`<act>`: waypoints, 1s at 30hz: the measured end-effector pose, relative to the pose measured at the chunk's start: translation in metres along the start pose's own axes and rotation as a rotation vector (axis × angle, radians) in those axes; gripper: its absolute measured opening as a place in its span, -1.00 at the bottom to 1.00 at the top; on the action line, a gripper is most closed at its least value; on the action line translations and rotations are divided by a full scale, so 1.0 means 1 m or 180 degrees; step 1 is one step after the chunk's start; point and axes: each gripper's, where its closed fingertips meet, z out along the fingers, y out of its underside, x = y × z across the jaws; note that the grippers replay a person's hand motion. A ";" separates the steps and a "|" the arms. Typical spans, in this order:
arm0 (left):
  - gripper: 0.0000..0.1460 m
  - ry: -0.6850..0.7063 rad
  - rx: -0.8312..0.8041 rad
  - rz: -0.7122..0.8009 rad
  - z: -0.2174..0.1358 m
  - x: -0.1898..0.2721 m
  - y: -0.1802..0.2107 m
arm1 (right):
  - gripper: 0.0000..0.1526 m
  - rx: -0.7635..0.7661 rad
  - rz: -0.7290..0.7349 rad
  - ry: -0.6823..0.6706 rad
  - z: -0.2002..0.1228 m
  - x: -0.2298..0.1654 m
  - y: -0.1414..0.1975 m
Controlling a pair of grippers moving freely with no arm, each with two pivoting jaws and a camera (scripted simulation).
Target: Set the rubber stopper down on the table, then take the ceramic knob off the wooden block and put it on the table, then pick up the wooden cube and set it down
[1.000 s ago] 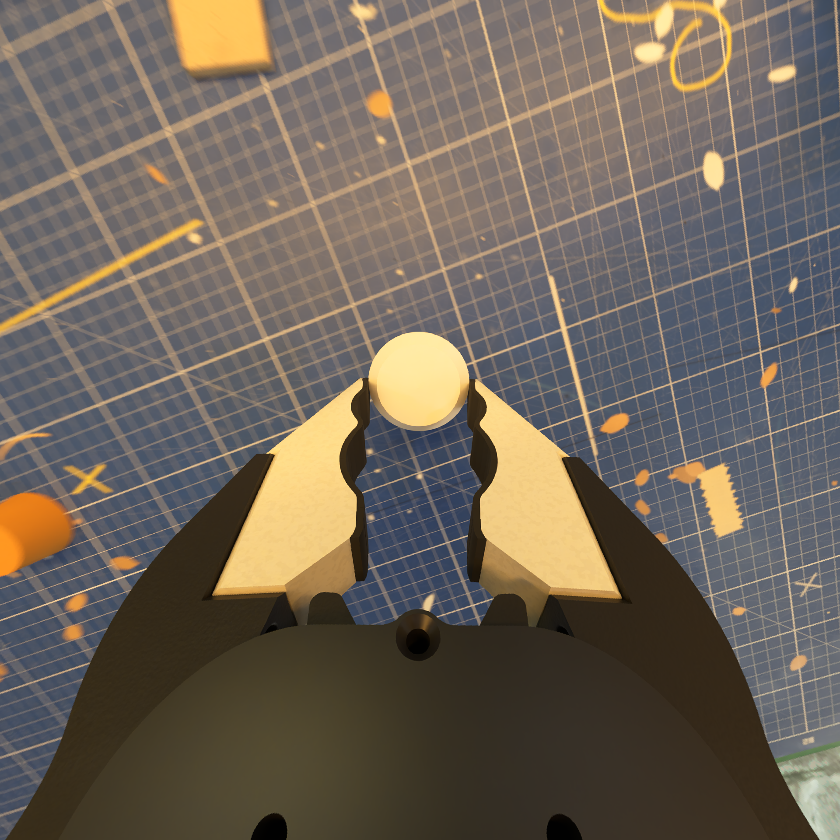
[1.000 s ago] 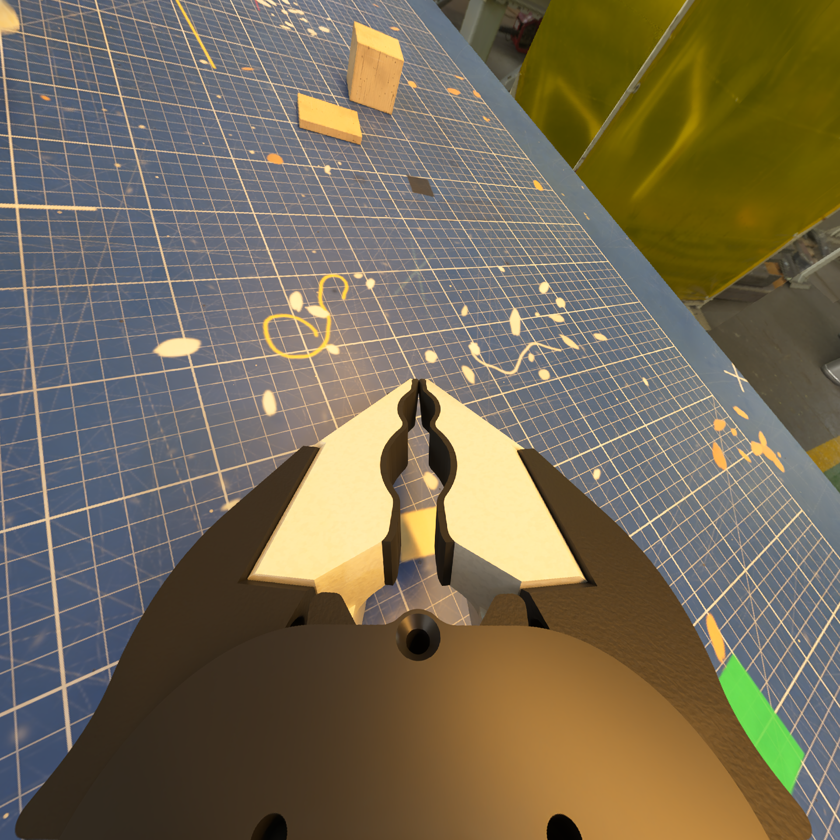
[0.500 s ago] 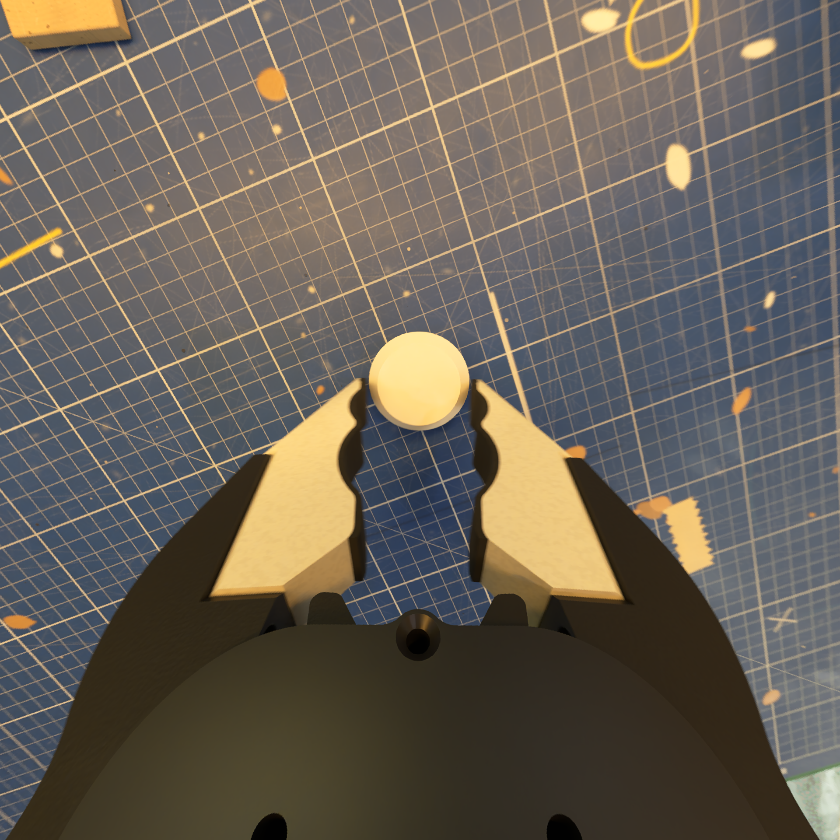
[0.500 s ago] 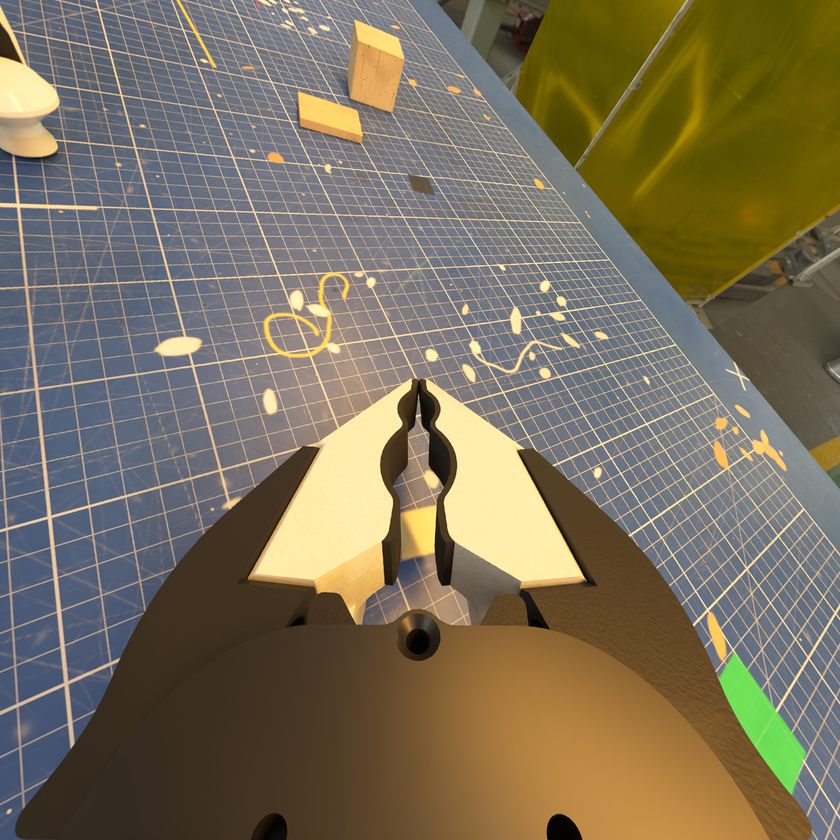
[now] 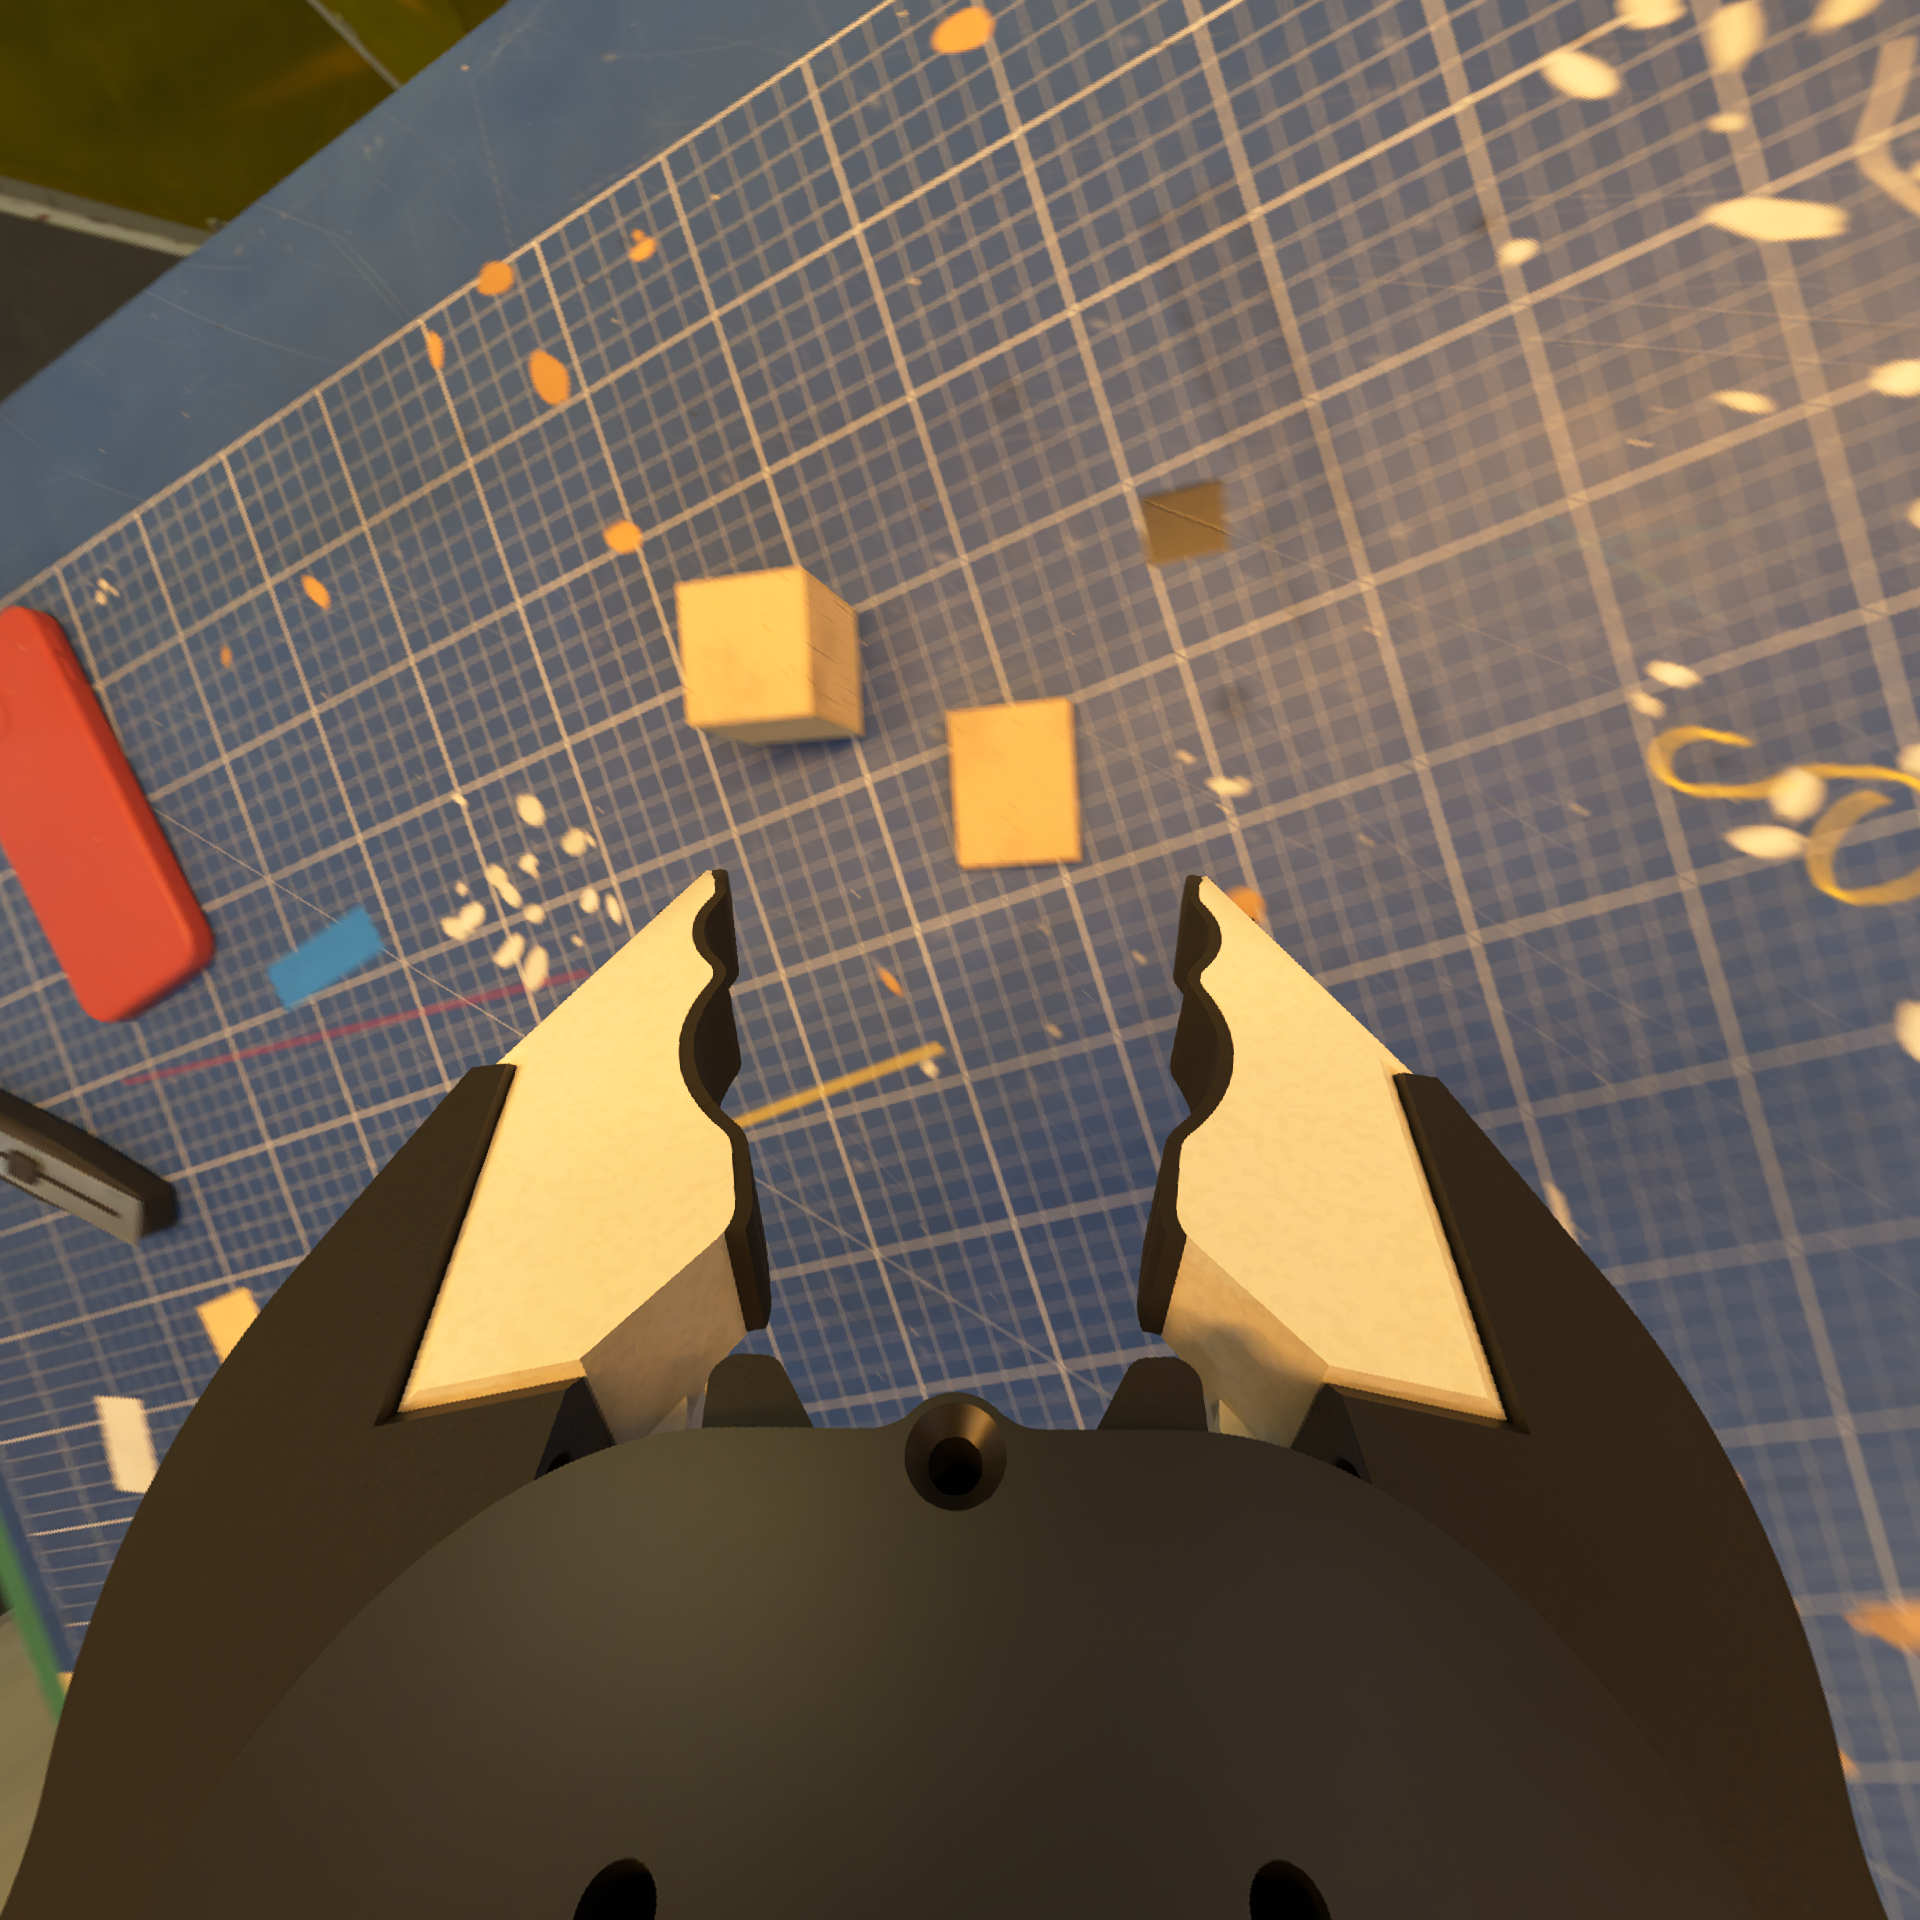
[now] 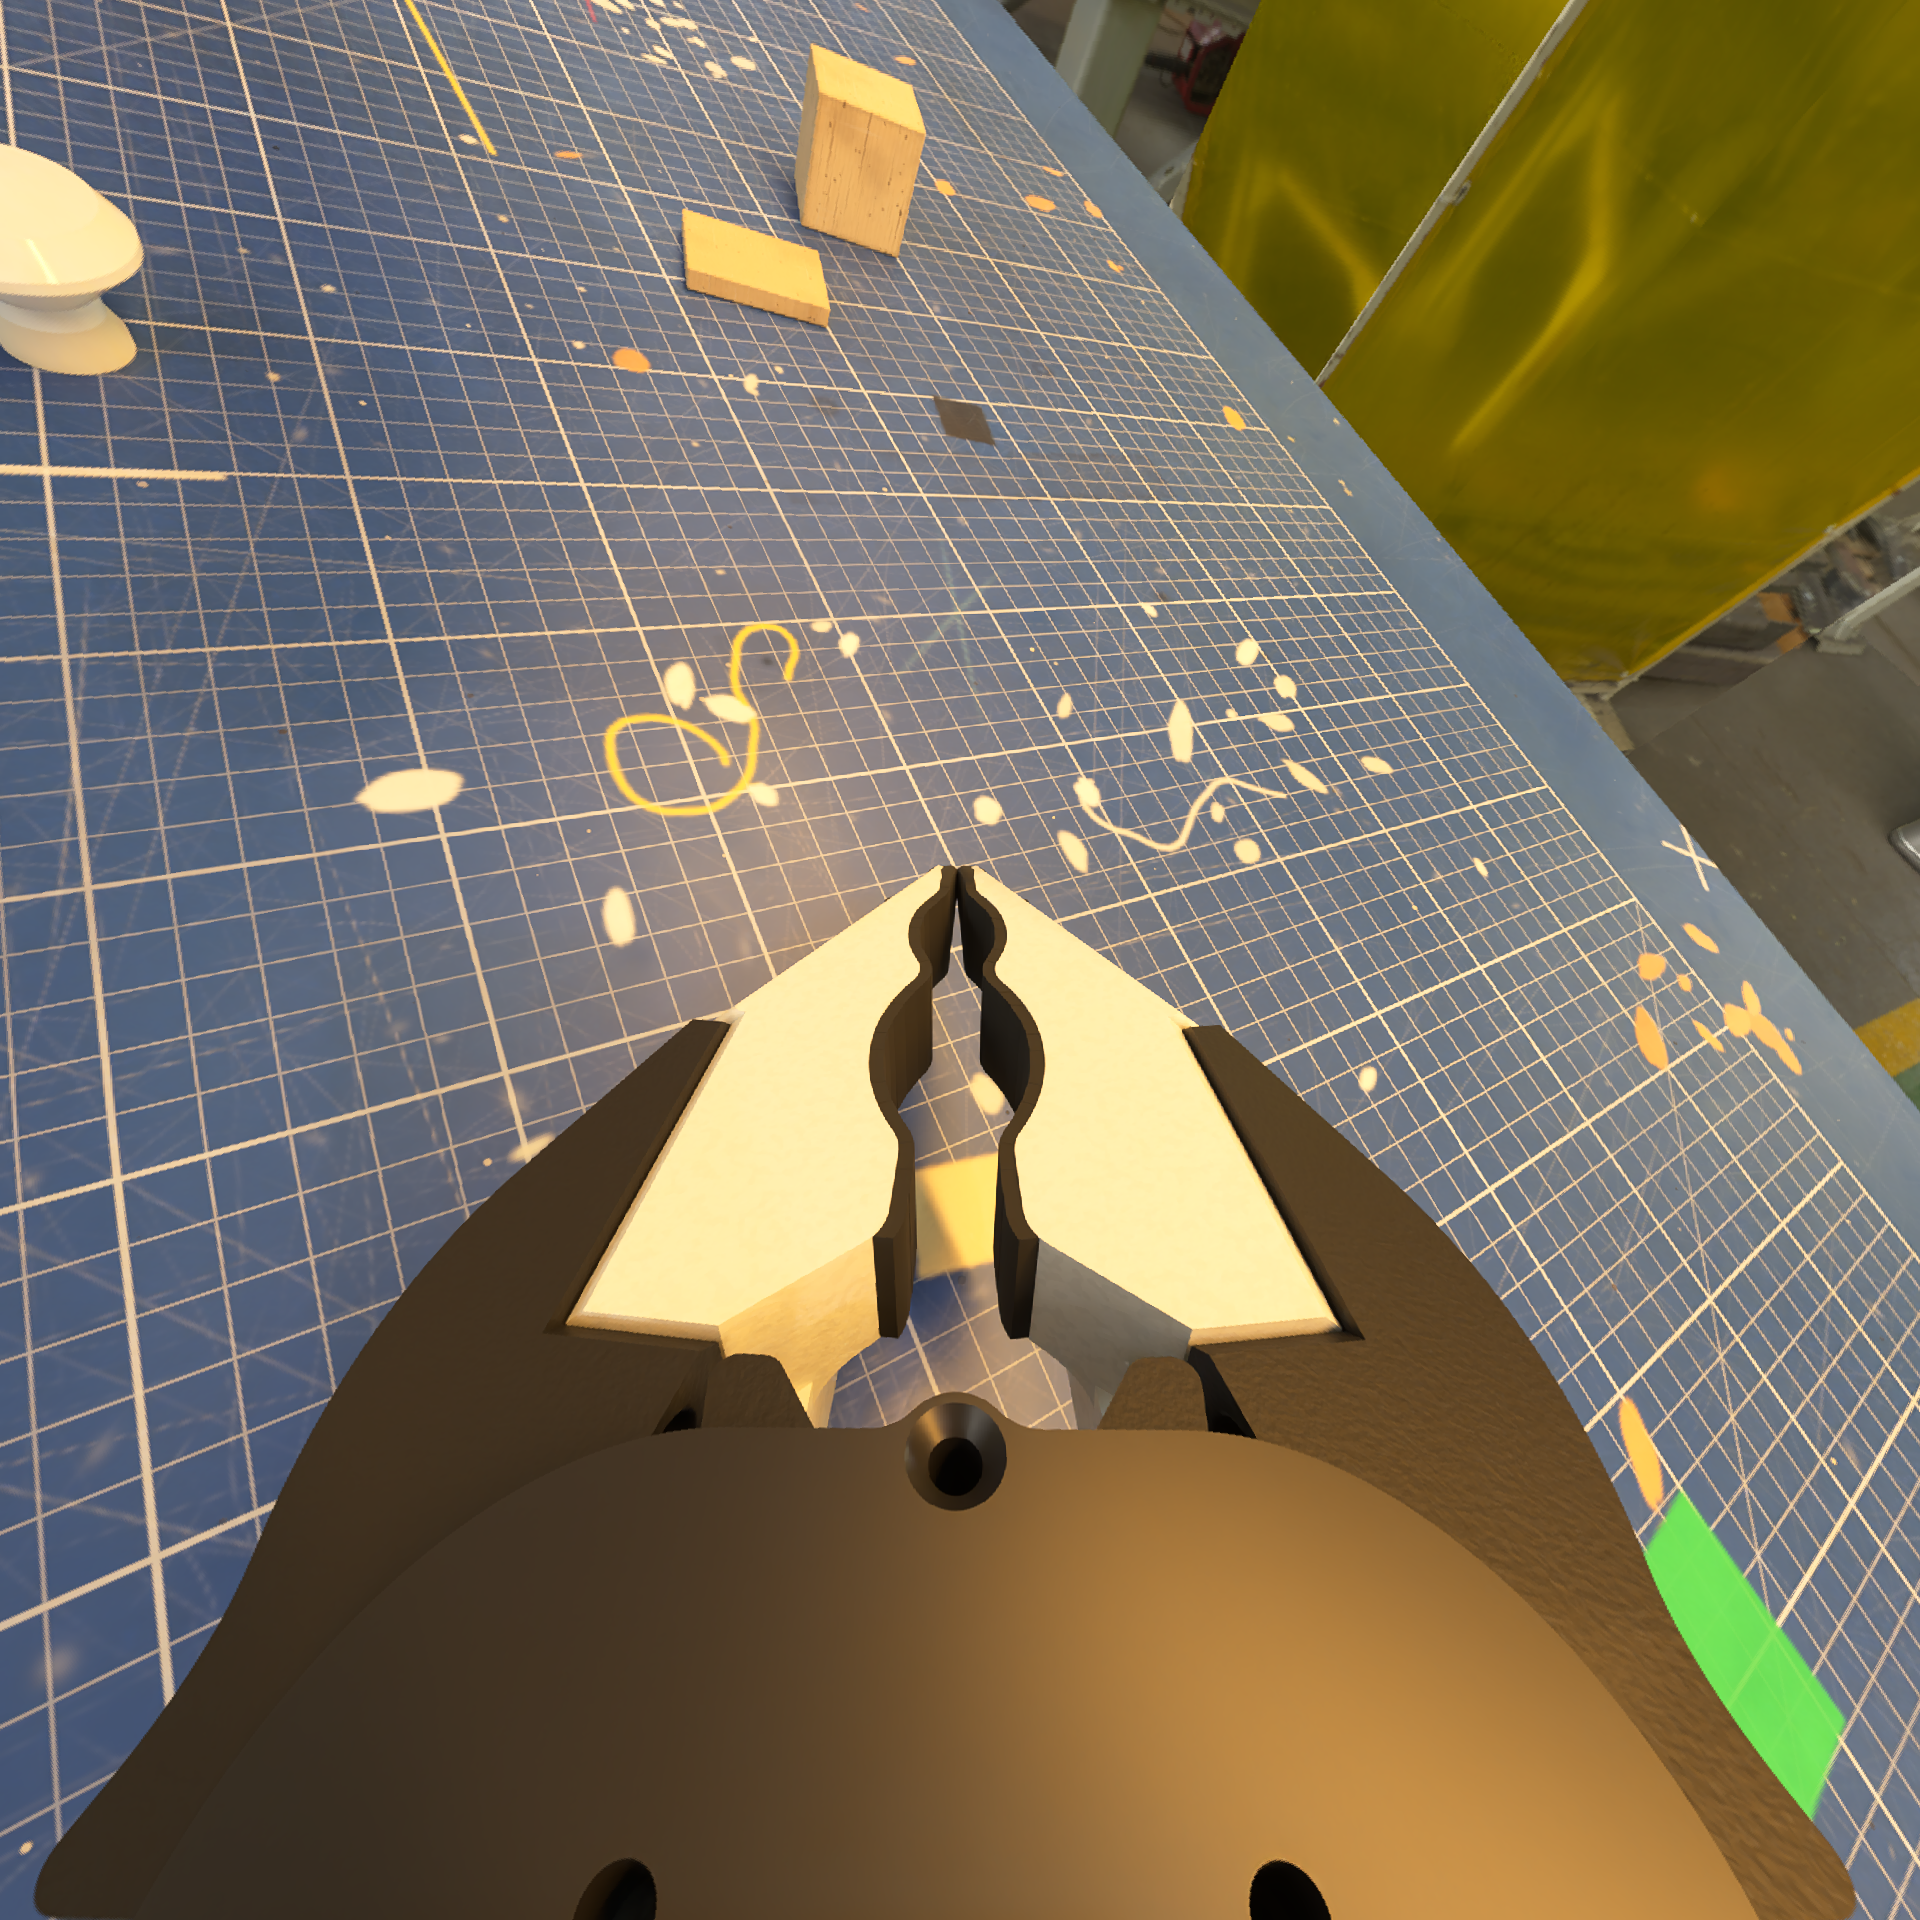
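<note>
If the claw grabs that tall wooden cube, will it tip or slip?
Probably steady: the wooden cube has flat sides and stands squarely on the table. Its bare wood grain likely grips well. The open left claw looks wide enough for it.

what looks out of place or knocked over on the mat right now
Nothing stands out. The ceramic knob stands upright on the table, the wooden cube and the flat wooden block sit apart, untipped. The paint flecks are only marks on the mat.

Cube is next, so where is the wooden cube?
Left wrist view: wooden cube stands on the mat, ahead-left of the open tool, beside the flat wooden block.
</note>
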 end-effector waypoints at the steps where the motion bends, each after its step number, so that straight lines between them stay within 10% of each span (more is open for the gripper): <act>1: 0.15 -0.0064 -0.0052 0.0024 0.012 -0.009 -0.006 | -1.00 -0.0002 0.0002 -0.0003 0.000 0.000 0.000; 21: -0.37 0.0070 -0.0474 -0.0237 0.113 -0.056 -0.009 | -1.00 -0.0009 0.0019 0.0002 -0.002 0.001 0.001; 30: -0.38 0.0301 0.0151 0.0111 0.012 -0.004 -0.022 | -1.00 -0.0082 0.0045 0.0113 -0.038 0.013 0.028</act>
